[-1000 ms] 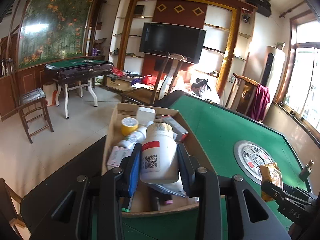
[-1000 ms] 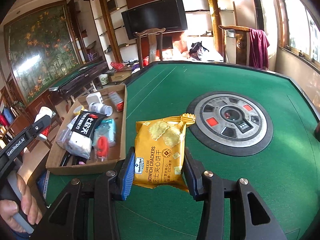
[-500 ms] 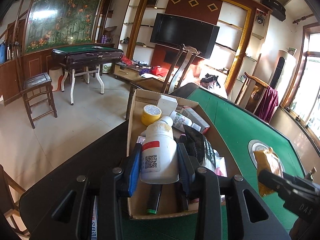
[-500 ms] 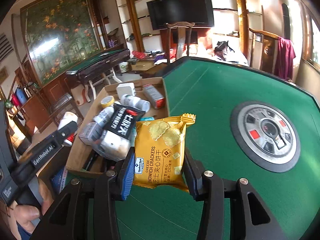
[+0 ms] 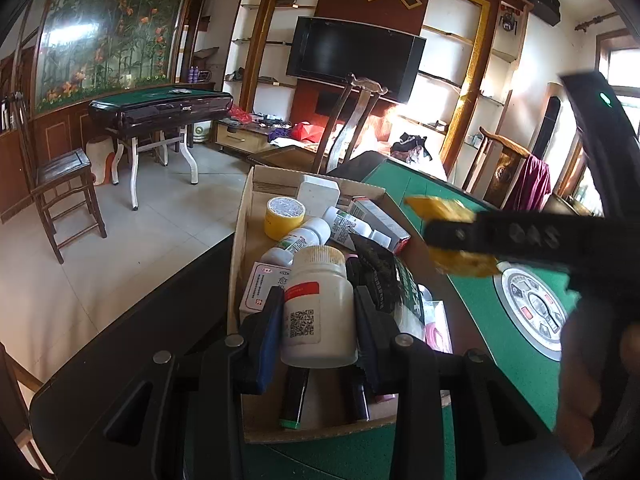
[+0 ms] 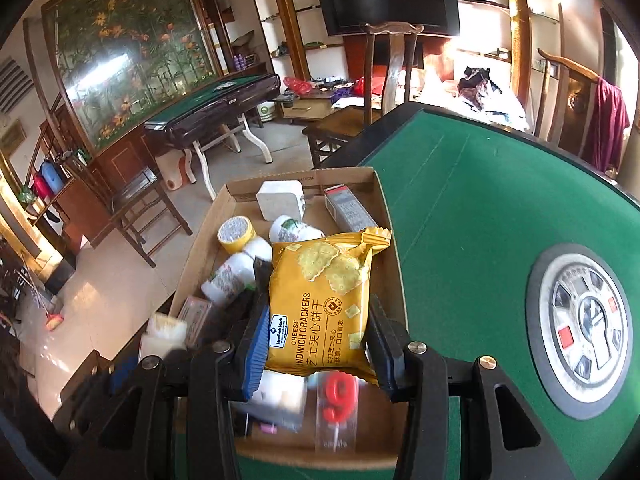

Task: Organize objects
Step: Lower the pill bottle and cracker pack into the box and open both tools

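"CHEESE SANDWICH CRACKERS" packet (image 6: 320,304) between right gripper (image 6: 316,344) fingers

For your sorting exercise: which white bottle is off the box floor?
The big bottle with the QR label, held upright between the left fingers; the smaller bottles lie in the box.

We take the black television (image 5: 354,58) on the far wall as our landmark. Directly below it we see a low wooden cabinet (image 5: 240,138) strewn with red and purple clutter. In front of the television stands a tall wooden chair (image 6: 390,68), its back toward us. Left of the television we find open shelves (image 5: 248,44), and further left a large painting of orange flowers and bamboo (image 6: 132,48). Beneath that painting sits a second game table (image 5: 160,106) with a green top and white legs, and a dark wooden chair (image 5: 60,188) nearer us. Right of the television, a dark red cloth (image 6: 608,120) hangs over another chair.
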A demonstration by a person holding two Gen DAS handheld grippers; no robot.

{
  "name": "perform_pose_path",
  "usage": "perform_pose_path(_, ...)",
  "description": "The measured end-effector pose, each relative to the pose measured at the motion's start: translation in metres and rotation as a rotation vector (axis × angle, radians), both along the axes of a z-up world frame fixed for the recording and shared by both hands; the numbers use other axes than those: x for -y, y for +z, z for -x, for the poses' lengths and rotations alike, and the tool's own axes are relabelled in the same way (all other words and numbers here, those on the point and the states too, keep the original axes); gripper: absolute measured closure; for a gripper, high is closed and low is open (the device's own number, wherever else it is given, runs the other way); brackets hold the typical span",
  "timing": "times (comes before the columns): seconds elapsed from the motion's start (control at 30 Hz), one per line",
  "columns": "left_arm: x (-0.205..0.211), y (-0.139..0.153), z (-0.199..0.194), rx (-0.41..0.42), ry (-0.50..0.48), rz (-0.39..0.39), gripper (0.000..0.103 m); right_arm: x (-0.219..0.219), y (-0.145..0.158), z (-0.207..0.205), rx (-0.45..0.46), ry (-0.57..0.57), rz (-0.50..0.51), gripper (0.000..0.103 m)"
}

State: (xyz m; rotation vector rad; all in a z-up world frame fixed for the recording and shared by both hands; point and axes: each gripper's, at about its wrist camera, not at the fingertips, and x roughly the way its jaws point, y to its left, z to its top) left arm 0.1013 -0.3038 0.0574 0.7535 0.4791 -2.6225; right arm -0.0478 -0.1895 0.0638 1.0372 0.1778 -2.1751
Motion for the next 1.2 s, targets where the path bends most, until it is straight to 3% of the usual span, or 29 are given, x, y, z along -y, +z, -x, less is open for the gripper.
perform_pose_path(0.43,-0.002,-0.013,0.030,0.103,-0.019,0.003,0.069,0.063,-0.018,0.035,0.034,0.040,-0.054,0.055)
perform_pose_path(1.2,-0.001,-0.015,0.032,0.109,-0.013,0.006,0.069,0.090,-0.045,0.040,0.059,0.071,-0.076,0.055)
